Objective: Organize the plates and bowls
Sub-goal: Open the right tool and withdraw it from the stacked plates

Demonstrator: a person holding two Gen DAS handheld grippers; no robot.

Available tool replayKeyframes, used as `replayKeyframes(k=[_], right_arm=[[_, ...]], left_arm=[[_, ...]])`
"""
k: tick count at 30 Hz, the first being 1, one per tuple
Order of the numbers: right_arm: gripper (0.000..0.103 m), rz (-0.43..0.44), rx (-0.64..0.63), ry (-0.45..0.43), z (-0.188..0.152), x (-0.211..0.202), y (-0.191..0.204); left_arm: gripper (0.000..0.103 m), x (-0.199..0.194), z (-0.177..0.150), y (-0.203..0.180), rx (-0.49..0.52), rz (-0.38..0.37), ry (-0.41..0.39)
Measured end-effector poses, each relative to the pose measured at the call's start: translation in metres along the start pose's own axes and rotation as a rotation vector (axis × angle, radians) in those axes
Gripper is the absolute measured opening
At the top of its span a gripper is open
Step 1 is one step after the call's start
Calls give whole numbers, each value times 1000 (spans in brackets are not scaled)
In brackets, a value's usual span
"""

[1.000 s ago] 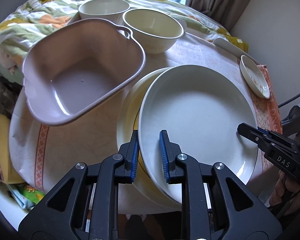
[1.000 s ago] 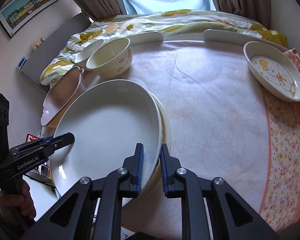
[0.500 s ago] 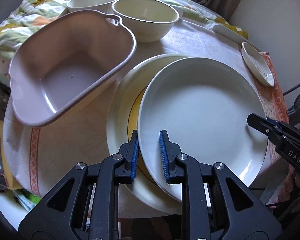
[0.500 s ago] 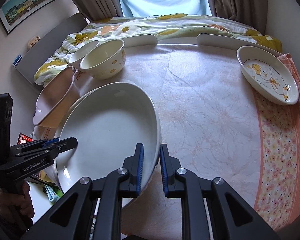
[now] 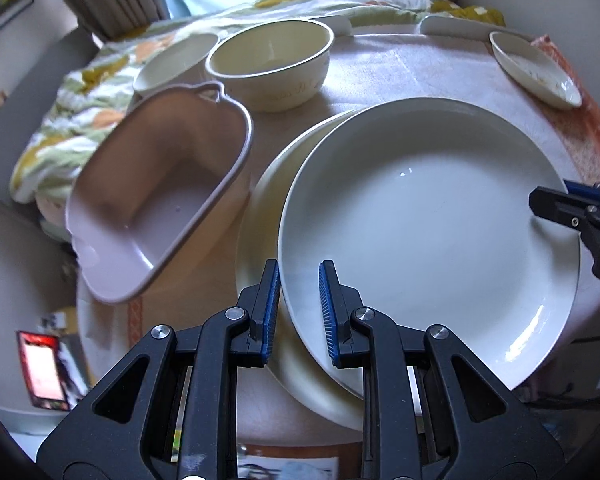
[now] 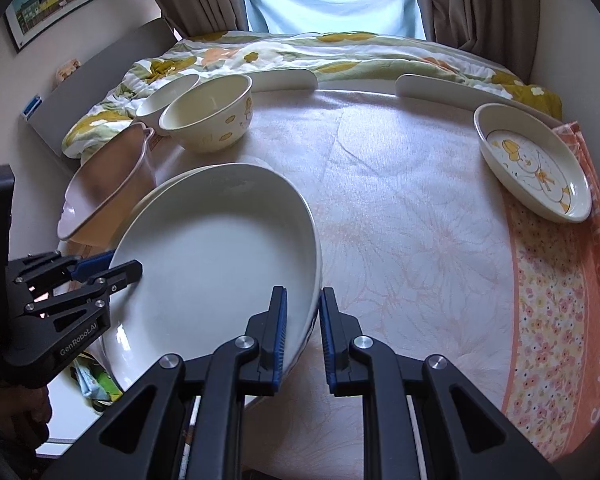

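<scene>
A large white deep plate (image 5: 428, 220) (image 6: 212, 256) is held by its rim from both sides. My left gripper (image 5: 299, 292) (image 6: 130, 270) is shut on its near-left rim, and my right gripper (image 6: 303, 312) (image 5: 540, 204) is shut on the opposite rim. The plate hangs tilted over a cream plate (image 5: 260, 216) (image 6: 156, 196) that lies on the table; whether they touch I cannot tell. Left of them leans a pink square bowl (image 5: 156, 208) (image 6: 100, 192). Behind stand a cream bowl (image 5: 268, 60) (image 6: 208, 120) and a smaller bowl (image 5: 172, 64) (image 6: 164, 96).
A duck-patterned dish (image 6: 532, 164) (image 5: 536, 72) sits at the table's far right on the orange border of the flowered cloth (image 6: 400, 220). A quilted bed (image 6: 300, 52) lies behind the table. A person's hand (image 6: 16, 412) holds the left gripper. Clutter lies on the floor (image 5: 44, 372) at the left.
The left gripper has rolled and shifted, so its view turned and the bowls now sit more level. The white plate has come to lie flatter over the cream plate. The right gripper stayed put.
</scene>
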State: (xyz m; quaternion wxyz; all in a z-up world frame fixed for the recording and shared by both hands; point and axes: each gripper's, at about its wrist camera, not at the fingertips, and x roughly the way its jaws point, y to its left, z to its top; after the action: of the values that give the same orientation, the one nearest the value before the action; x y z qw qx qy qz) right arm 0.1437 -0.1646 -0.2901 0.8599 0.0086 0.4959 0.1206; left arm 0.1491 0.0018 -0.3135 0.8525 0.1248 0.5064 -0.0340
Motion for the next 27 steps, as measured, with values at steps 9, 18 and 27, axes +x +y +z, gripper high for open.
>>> replayKeyframes(k=[9,18,27], right_arm=[[15,-33,-43,-11,3,1,9],[15,-26,-43,-18,5,2,10],[15,-28,-29,-18,6,1,14]], left_arm=[[18,-4,1,3,38,59,-19],[18,-3,1,-9,96,134,-45],[18,-5,2,-5,78,107,-44]])
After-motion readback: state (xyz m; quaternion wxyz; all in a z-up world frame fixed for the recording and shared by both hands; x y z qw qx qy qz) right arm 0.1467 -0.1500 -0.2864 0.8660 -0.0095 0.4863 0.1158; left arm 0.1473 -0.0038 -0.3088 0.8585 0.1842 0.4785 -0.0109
